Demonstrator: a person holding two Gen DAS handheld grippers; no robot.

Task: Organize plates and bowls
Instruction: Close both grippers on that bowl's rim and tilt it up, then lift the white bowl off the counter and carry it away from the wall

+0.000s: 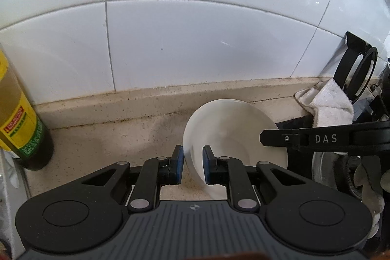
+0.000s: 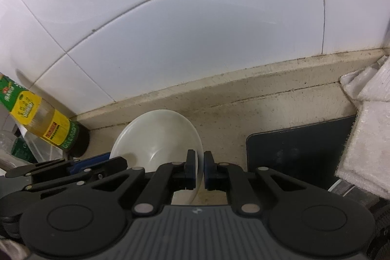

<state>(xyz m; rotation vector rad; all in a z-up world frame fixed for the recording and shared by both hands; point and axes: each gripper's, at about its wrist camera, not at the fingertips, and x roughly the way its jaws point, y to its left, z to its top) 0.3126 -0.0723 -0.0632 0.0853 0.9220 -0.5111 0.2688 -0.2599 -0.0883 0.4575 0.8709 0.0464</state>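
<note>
A white bowl is held between both grippers just over the beige counter, near the tiled wall. In the left wrist view my left gripper is shut on the bowl's left wall, one blue pad outside and one inside. The right gripper comes in from the right onto the opposite rim. In the right wrist view the same bowl sits ahead and to the left. There my right gripper is shut on its right rim. The left gripper grips the bowl's left side.
An oil bottle with a yellow and green label stands at the left by the wall. A white towel lies at the right, partly over a dark mat. A black ring-shaped holder stands at the far right.
</note>
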